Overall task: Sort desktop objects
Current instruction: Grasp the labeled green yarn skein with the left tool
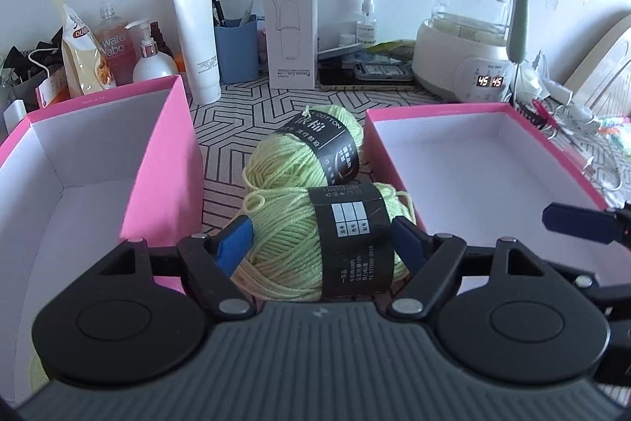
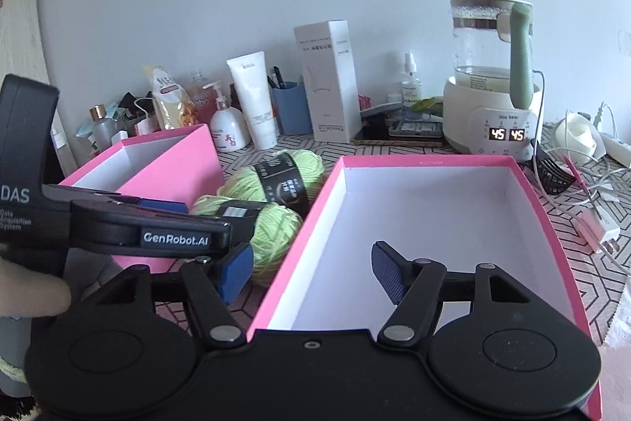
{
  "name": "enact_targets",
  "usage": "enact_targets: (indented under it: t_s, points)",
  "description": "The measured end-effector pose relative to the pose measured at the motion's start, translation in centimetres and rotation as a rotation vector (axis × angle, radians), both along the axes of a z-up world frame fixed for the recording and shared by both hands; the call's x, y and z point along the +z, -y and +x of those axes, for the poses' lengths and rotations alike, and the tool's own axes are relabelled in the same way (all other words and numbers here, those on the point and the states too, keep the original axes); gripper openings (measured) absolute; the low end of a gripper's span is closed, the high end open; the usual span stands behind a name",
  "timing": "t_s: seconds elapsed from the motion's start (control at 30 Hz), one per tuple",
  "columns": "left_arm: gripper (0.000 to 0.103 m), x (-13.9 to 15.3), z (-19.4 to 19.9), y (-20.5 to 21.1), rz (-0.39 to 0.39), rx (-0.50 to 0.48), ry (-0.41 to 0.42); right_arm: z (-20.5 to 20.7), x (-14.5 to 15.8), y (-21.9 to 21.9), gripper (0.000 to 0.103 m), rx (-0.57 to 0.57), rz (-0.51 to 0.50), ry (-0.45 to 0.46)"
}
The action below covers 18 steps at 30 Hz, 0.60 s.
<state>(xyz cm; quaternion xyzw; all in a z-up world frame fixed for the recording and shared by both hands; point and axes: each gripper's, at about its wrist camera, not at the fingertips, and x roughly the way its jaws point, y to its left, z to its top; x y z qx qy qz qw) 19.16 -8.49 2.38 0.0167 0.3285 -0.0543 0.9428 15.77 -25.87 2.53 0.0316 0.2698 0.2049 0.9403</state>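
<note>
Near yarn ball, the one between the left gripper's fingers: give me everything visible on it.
The near yarn ball is a pale green skein, apparently soft cotton, wrapped by a black paper band with white print and a small grid. It lies on its side on the patterned tabletop between the two pink boxes, against the far yarn ball. The left gripper brackets it, blue pads at both ends; contact unclear.

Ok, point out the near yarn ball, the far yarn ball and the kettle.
near yarn ball point(image 1: 288, 243), left wrist view, bare yarn left of its label
far yarn ball point(image 1: 284, 160), left wrist view, yarn left of its label
kettle point(image 2: 479, 50), right wrist view, glass body
</note>
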Motion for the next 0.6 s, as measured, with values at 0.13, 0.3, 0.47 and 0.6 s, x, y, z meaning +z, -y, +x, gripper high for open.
enact_targets:
  t_s: [0.13, 0.3, 0.47, 0.6]
  points:
    - [0.077, -0.3, 0.3, 0.6, 0.023, -0.008, 0.005, 0.6, -0.5, 0.7, 0.074, -0.049, 0.024, -0.001]
    - [0.059, -0.1, 0.4, 0.7, 0.016, -0.031, 0.023, 0.9, -0.3, 1.3, 0.074, -0.052, 0.054, 0.016]
    - [0.043, -0.1, 0.1, 0.7, 0.026, -0.061, 0.048, 0.8, -0.2, 1.2, 0.074, -0.040, 0.064, 0.023]
    - [0.019, 0.5, -0.5, 0.4, -0.009, -0.095, 0.052, 0.6, 0.0, 1.1, 0.074, -0.048, 0.074, 0.027]
